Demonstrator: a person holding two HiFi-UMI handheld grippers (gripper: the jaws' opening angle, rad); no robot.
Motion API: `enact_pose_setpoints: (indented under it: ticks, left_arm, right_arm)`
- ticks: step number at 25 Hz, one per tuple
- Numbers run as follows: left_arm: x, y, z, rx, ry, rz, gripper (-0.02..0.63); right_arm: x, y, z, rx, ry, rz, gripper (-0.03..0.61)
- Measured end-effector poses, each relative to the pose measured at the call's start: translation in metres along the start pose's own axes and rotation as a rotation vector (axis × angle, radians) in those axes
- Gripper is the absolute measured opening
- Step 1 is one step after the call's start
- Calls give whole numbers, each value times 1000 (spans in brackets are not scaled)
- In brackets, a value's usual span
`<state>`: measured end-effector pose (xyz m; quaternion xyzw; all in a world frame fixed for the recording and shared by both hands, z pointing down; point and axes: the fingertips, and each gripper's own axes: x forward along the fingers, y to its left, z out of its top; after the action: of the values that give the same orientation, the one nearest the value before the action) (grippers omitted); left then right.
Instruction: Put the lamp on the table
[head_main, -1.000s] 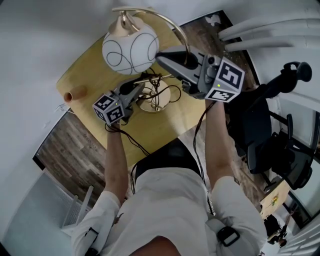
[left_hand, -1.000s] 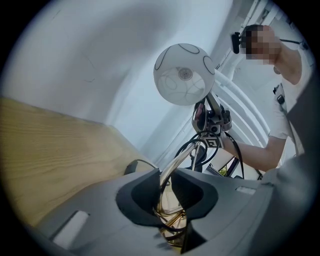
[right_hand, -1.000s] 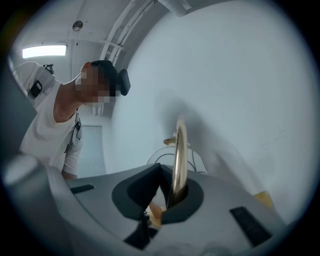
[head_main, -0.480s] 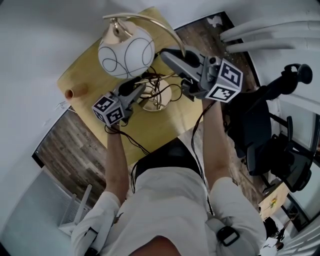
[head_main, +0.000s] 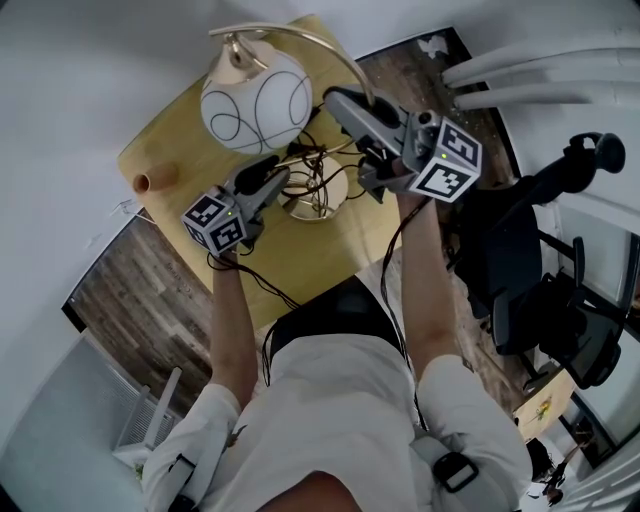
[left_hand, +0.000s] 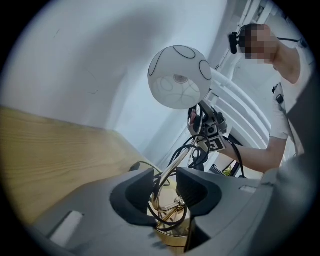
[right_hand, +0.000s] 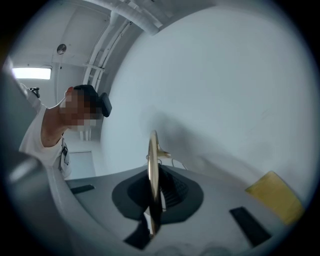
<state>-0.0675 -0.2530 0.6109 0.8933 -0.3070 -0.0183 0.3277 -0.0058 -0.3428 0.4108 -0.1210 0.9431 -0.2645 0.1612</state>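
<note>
Left gripper just opened around lamp stem, tangled cord between fingers, right gripper clamping lamp arm

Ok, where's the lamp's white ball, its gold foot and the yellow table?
white ball (head_main: 253, 100): head view, its middle.
gold foot (head_main: 332, 200): head view, right side.
yellow table (head_main: 320, 250): head view, bare top.

- The head view looks steeply down from above the person onto the yellow worktop and the lamp, taking in the whole worktop.
- The left gripper view rides low over the worktop, close to the lamp's foot, and faces across it toward the wall.
- The right gripper view sits right against the lamp's thin brass arm and faces up at the wall.
- All three views share the lamp; the left gripper view also catches the right gripper.
</note>
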Motion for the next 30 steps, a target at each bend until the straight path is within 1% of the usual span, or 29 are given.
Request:
enact_pose_setpoints:
  ticks: [2, 6, 9, 14, 19, 24, 30]
  left_arm:
    - [-6, -1, 4, 1, -19, 9, 142]
    - [-26, -8, 23, 10, -85, 22, 140]
    - [-33, -14, 37, 29, -109, 29, 134]
    - [-33, -27, 50, 46, -137, 25, 130]
    - [-37, -41, 63, 70, -168, 22, 126]
    - [-44, -58, 85, 117, -207, 12, 101]
    - [-49, -83, 116, 182, -244, -11, 101]
  right_arm:
    - [0, -2, 0, 9, -7, -8, 2]
    - [0, -2, 0, 16, -15, -13, 1]
    - [-1, -3, 1, 10, -12, -13, 0]
    - [0, 3, -2, -11, 11, 2, 2]
    - [3, 4, -3, 8, 5, 2, 1]
    - [0, 3, -4, 20, -11, -3, 0]
    - [1, 6, -5, 5, 12, -3, 2]
